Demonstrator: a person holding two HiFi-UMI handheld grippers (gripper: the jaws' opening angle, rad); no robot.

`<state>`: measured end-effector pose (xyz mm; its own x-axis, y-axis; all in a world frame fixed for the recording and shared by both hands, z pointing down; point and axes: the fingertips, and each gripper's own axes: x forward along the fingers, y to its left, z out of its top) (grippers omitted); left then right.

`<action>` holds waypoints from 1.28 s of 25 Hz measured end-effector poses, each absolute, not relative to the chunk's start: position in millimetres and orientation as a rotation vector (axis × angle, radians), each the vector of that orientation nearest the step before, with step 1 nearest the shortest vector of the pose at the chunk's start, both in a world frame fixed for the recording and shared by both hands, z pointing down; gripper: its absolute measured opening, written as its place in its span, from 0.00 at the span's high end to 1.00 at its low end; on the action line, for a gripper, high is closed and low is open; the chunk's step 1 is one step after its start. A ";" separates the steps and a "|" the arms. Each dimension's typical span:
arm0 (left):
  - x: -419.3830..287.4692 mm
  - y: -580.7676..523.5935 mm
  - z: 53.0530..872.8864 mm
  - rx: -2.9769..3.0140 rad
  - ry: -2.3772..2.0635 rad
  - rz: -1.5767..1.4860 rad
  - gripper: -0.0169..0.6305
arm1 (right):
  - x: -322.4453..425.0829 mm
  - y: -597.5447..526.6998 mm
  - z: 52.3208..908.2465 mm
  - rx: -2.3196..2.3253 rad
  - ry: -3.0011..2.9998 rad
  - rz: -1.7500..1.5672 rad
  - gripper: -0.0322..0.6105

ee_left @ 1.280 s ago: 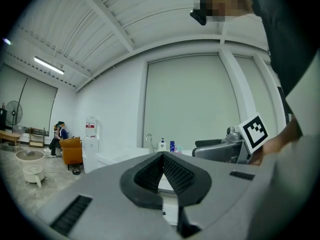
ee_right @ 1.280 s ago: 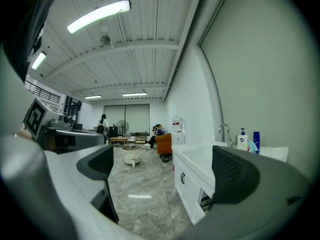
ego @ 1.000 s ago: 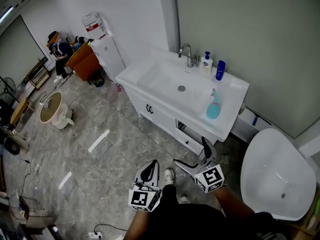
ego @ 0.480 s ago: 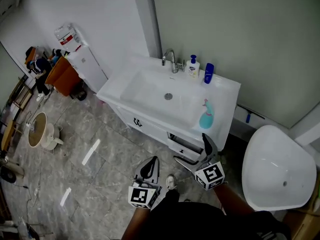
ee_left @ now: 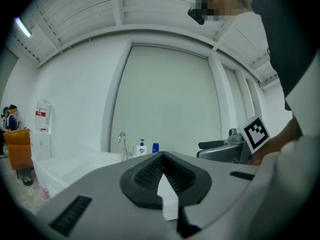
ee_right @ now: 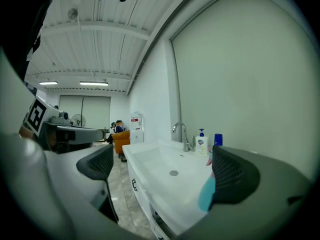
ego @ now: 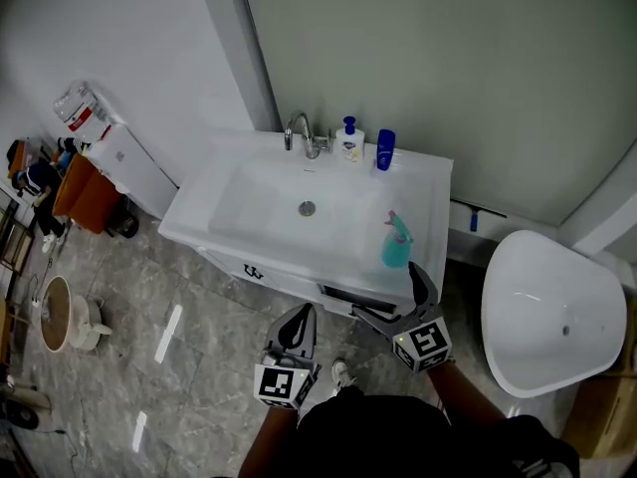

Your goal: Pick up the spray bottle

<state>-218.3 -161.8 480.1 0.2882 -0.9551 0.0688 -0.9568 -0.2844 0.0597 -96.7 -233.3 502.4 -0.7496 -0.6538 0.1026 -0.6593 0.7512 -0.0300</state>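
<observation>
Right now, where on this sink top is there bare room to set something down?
Bare: the right ledge between the blue bottle and the spray bottle, and the back-left corner left of the faucet. Crowded: behind the basin, faucet beside soap pump.

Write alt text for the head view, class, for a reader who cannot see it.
A teal spray bottle stands on the right side of a white sink vanity. In front of it, the right gripper is open and the left gripper shut.

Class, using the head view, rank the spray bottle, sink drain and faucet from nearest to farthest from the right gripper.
1. Spray bottle, right of the basin.
2. Drain, basin's middle.
3. Faucet, at the back.
</observation>
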 end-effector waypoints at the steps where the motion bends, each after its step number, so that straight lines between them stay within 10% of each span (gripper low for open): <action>1: -219.2 -167.3 480.2 2.463 -1.801 0.029 0.98 | -95.2 -237.6 503.0 1.101 -2.845 0.100 0.03; 32: -194.2 -267.5 506.3 2.549 -1.603 0.063 0.98 | -53.1 -334.7 573.0 1.234 -2.638 0.188 0.03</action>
